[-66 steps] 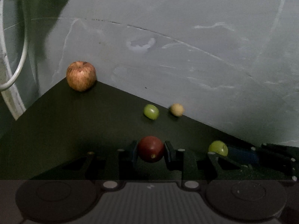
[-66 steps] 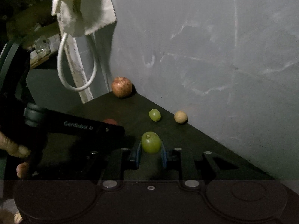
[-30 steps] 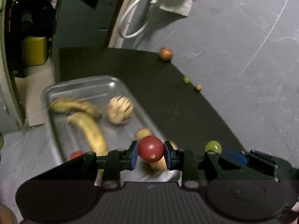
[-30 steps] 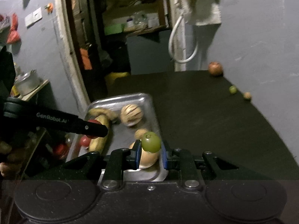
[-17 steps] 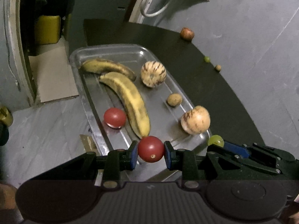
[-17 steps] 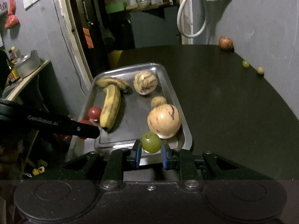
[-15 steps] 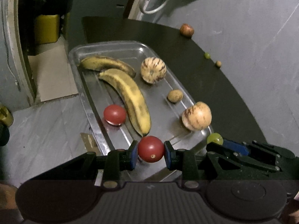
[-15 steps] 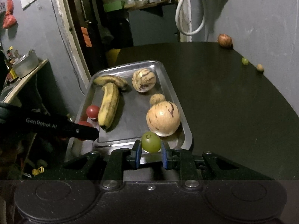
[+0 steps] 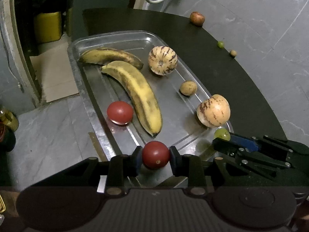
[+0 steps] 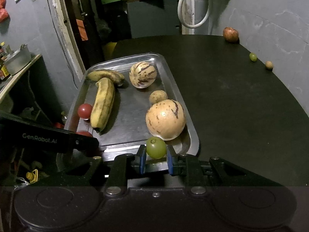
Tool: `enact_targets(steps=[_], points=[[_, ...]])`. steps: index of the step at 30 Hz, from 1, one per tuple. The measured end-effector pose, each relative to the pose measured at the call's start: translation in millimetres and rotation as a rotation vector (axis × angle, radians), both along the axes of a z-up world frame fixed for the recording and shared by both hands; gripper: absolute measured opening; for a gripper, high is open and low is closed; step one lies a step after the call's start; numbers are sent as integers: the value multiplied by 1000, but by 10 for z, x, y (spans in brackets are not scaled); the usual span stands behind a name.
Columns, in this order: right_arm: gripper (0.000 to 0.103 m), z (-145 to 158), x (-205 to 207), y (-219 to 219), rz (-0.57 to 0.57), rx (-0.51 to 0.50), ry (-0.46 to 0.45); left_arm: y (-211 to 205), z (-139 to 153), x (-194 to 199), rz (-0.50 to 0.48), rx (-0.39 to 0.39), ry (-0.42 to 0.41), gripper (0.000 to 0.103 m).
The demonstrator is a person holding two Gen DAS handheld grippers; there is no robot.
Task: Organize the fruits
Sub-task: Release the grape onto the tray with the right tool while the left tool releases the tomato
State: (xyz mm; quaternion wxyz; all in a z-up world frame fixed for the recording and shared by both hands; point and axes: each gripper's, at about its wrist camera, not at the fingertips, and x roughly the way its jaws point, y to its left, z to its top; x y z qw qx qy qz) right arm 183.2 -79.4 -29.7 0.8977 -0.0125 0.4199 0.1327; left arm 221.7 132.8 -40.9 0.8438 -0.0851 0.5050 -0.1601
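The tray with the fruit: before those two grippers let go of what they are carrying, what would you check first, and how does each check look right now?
1. Left gripper holds the red tomato firmly: ok.
2. Right gripper holds the green grape firmly: ok.
3. Tomato is over the tray, at its near end: ok.
4. Grape is over the tray's near corner beside the striped melon: ok.
5. Bare tray floor under each fruit: cannot tell.
6. Height above the tray is low enough to drop: cannot tell.

left tool (image 9: 156,155): clamped, holding | right tool (image 10: 156,150): clamped, holding
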Motion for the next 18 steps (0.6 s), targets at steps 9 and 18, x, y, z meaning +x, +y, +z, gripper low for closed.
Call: enact_targets(steps=[9,18], points=[[34,45,-58,-44,-24,15,-9,2,57,-6,-24,-14,17,42],[70,219,-338,-246,-92,30,-51,77,188,-117,-26,-38,-3,68]])
